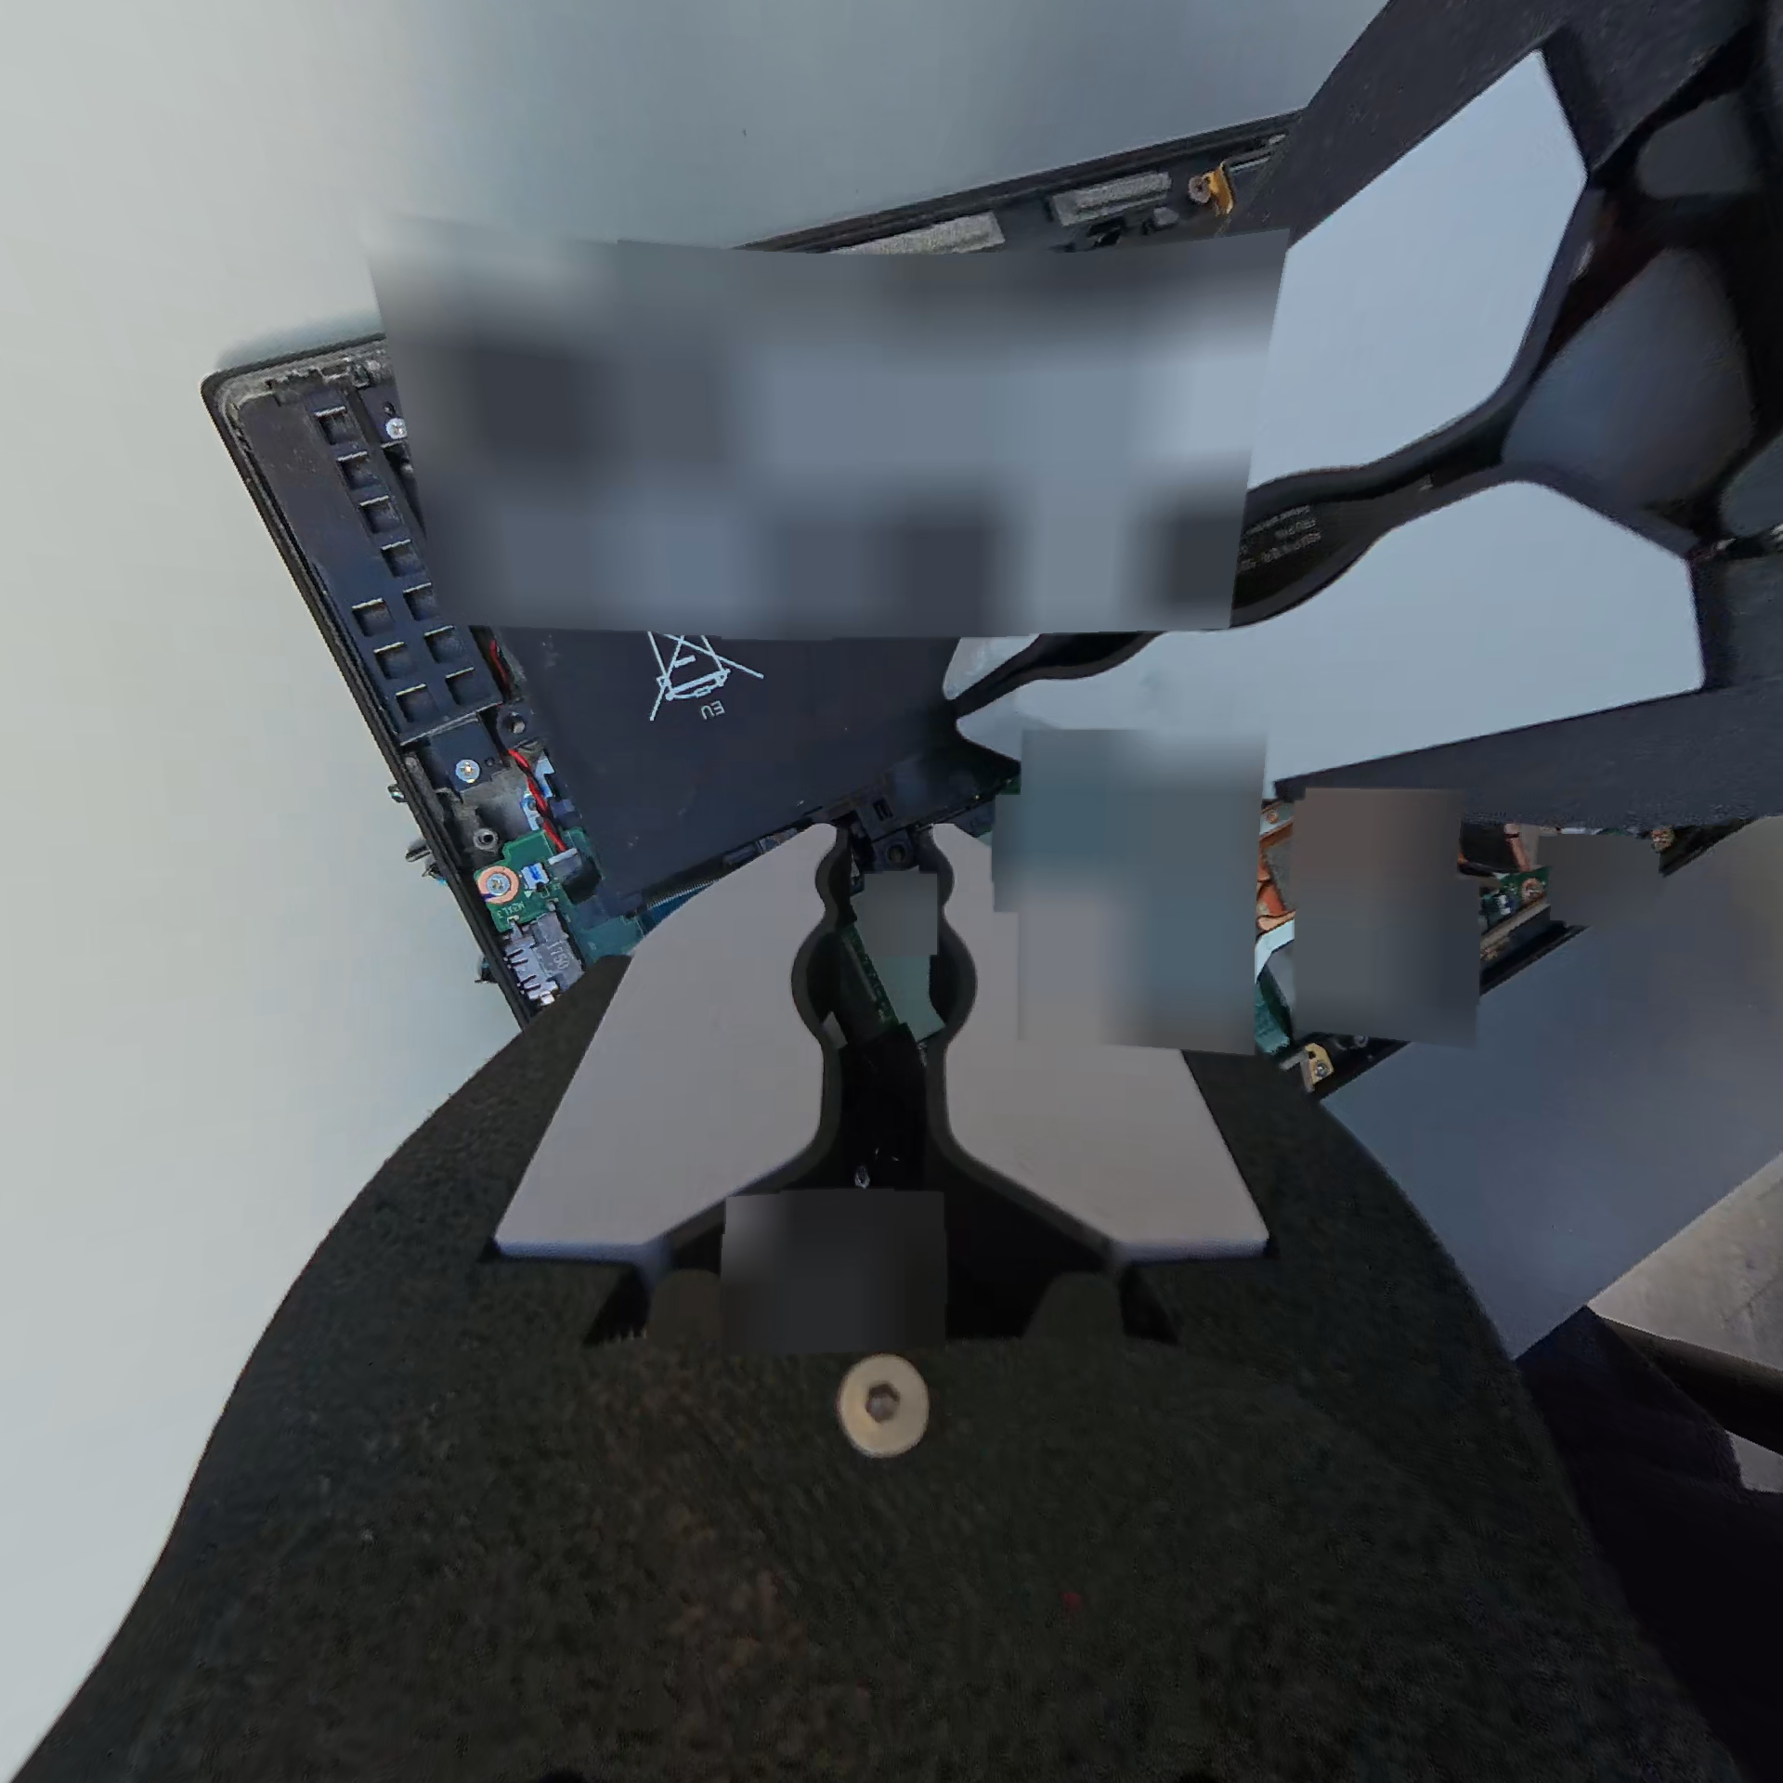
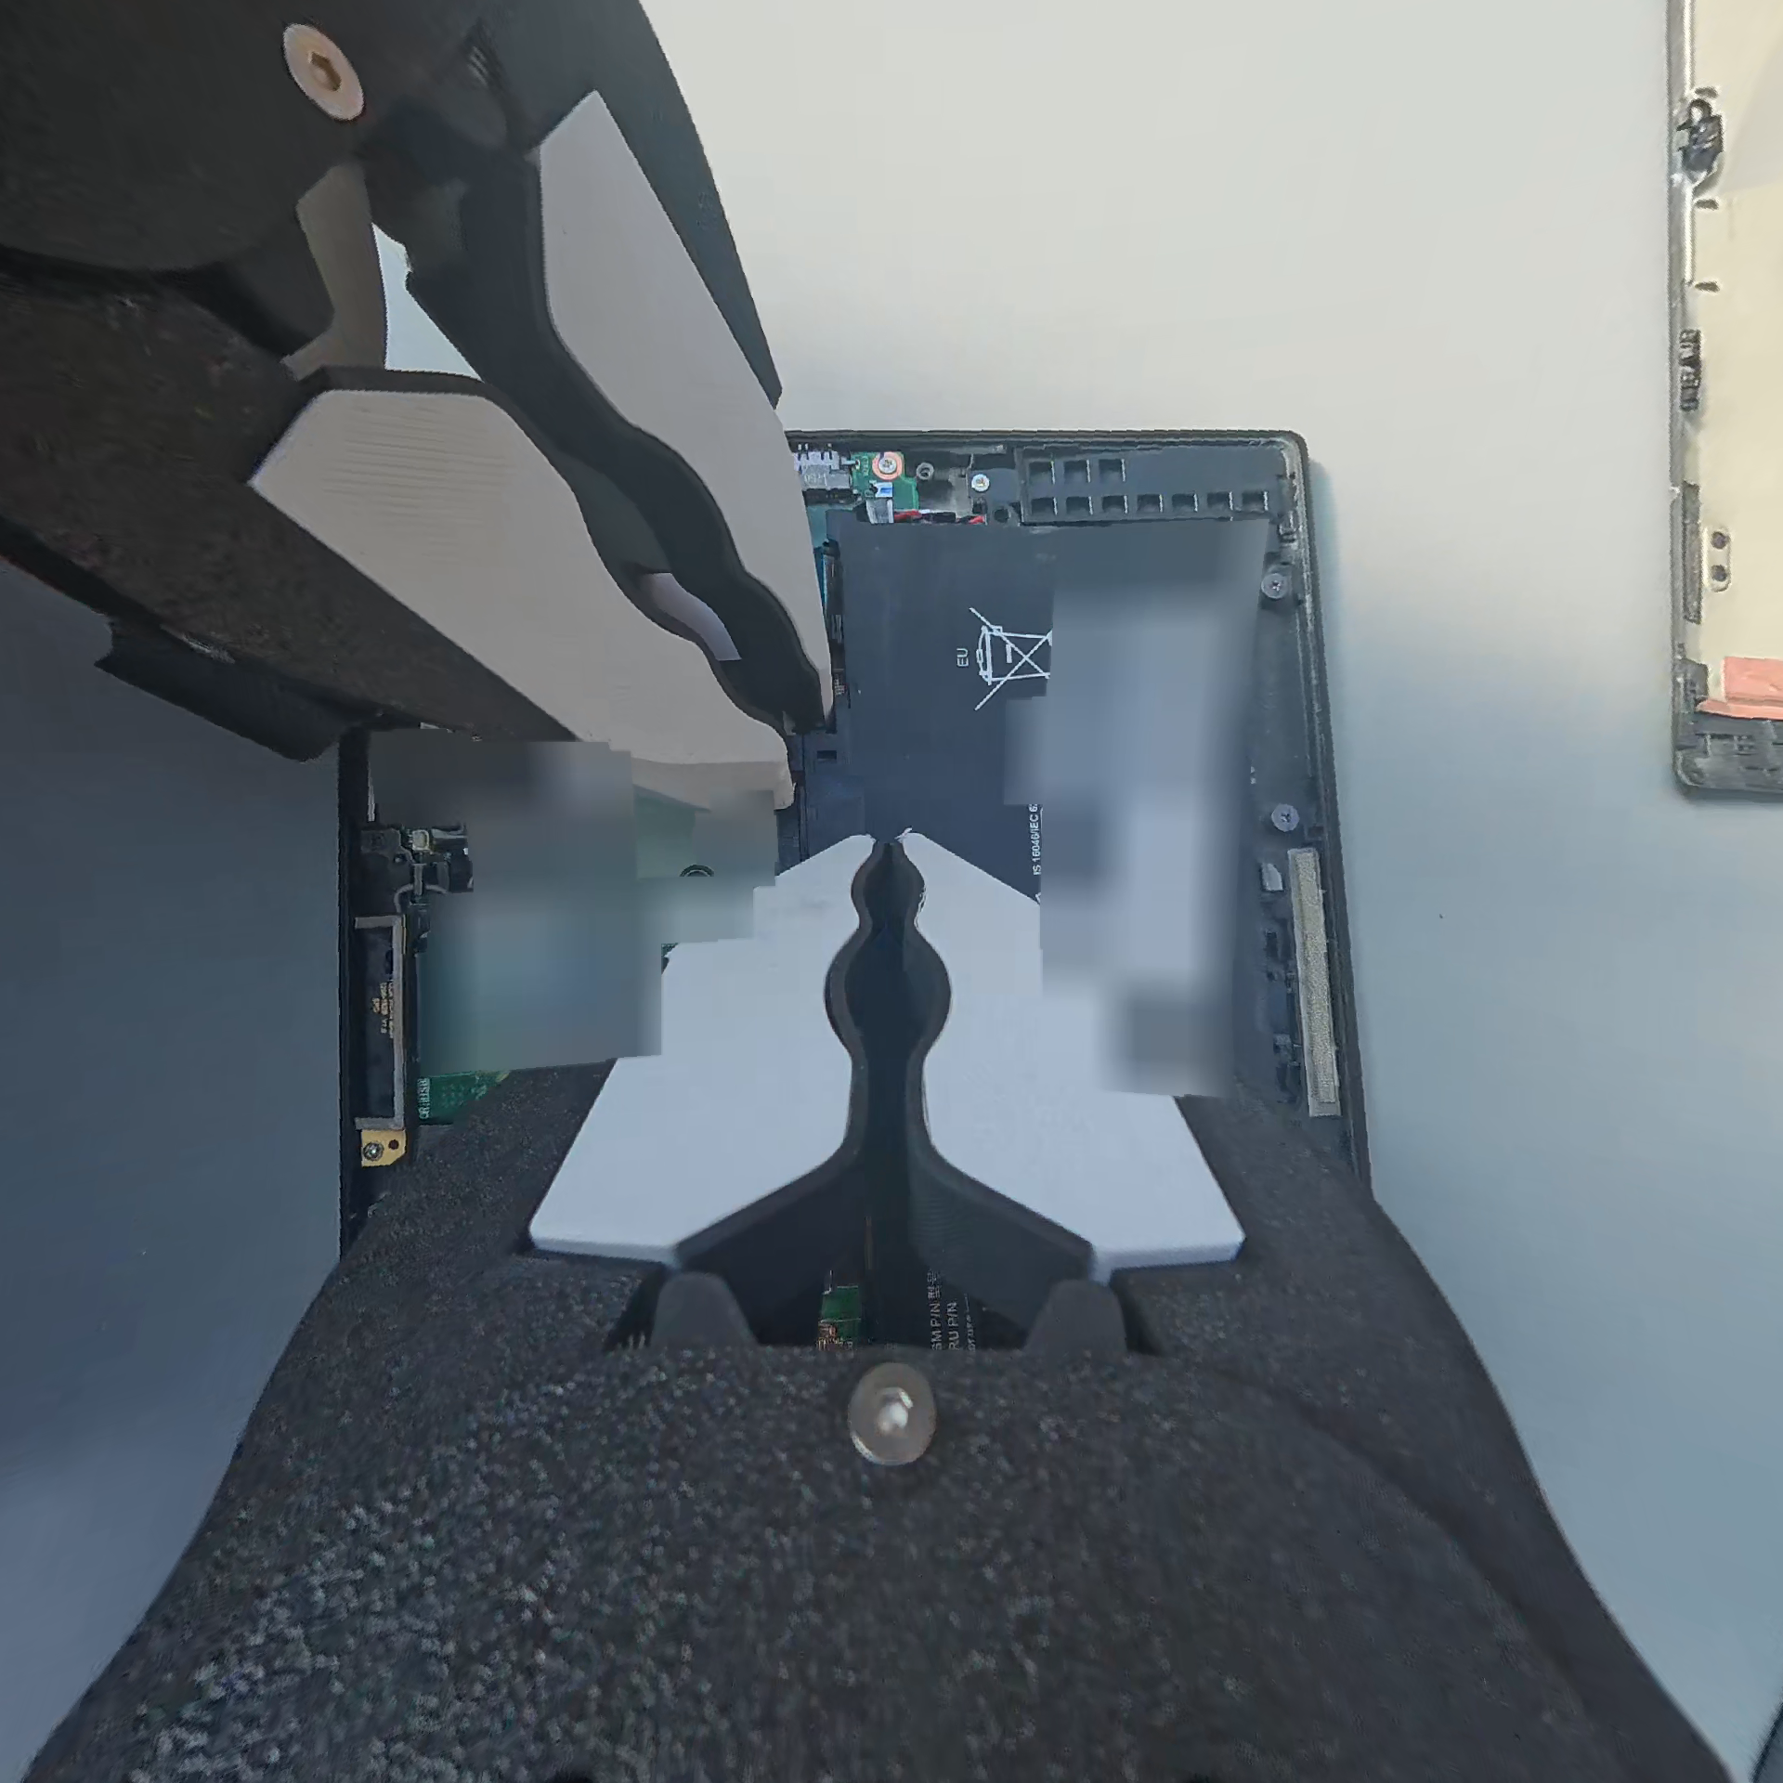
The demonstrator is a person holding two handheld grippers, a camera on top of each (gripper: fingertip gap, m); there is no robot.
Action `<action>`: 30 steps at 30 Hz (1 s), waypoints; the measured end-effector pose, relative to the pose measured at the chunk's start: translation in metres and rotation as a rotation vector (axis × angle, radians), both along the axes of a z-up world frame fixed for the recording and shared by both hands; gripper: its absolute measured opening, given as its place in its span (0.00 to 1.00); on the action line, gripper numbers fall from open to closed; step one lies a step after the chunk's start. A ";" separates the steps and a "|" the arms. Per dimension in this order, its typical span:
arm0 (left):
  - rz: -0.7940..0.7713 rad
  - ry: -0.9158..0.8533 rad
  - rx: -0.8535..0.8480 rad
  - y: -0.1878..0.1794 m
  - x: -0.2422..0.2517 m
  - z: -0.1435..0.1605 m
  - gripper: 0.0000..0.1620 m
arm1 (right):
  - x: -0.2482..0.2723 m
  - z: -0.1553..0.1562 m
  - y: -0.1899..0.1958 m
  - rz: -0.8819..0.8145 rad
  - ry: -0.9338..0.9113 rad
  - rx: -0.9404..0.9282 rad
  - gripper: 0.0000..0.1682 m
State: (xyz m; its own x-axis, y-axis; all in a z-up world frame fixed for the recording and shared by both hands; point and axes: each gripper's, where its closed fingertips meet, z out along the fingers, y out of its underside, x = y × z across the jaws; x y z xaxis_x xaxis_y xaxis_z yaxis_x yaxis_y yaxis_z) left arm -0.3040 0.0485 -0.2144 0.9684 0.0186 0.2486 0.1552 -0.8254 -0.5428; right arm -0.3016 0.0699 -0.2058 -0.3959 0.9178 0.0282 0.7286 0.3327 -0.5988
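An opened laptop base (image 2: 1317, 772) lies on a white table and also shows in the left wrist view (image 1: 289, 540). Its flat black battery (image 2: 926, 598) carries a white crossed-bin mark, seen too in the left wrist view (image 1: 772, 753). My left gripper (image 1: 880, 837) is closed to a narrow gap around a small black tab (image 1: 886, 849) at the battery's near edge. It enters the right wrist view from the upper left (image 2: 810, 709). My right gripper (image 2: 890, 844) is shut with its tips on the battery's surface. In the left wrist view (image 1: 953, 702) it reaches the battery's corner from the right.
Green circuit boards (image 1: 526, 883), red wires and screws surround the battery inside the base. A copper heat pipe (image 1: 1274, 888) lies to the right. A removed grey cover panel (image 2: 1727, 434) with an orange pad lies on the table (image 2: 1158, 241) at the far right. The tips of both grippers are at nearly the same place.
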 end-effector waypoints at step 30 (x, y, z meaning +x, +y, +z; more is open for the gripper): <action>-0.278 0.098 -0.023 0.003 -0.039 -0.003 0.00 | -0.005 -0.011 -0.009 0.055 -0.011 0.108 0.00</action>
State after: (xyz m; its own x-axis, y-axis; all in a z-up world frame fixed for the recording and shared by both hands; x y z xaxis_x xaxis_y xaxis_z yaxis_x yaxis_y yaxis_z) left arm -0.3429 0.0513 -0.2170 0.9566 -0.2461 0.1563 -0.1308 -0.8414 -0.5244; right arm -0.3069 0.0609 -0.2166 -0.4468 0.8864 0.1211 0.7134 0.4347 -0.5497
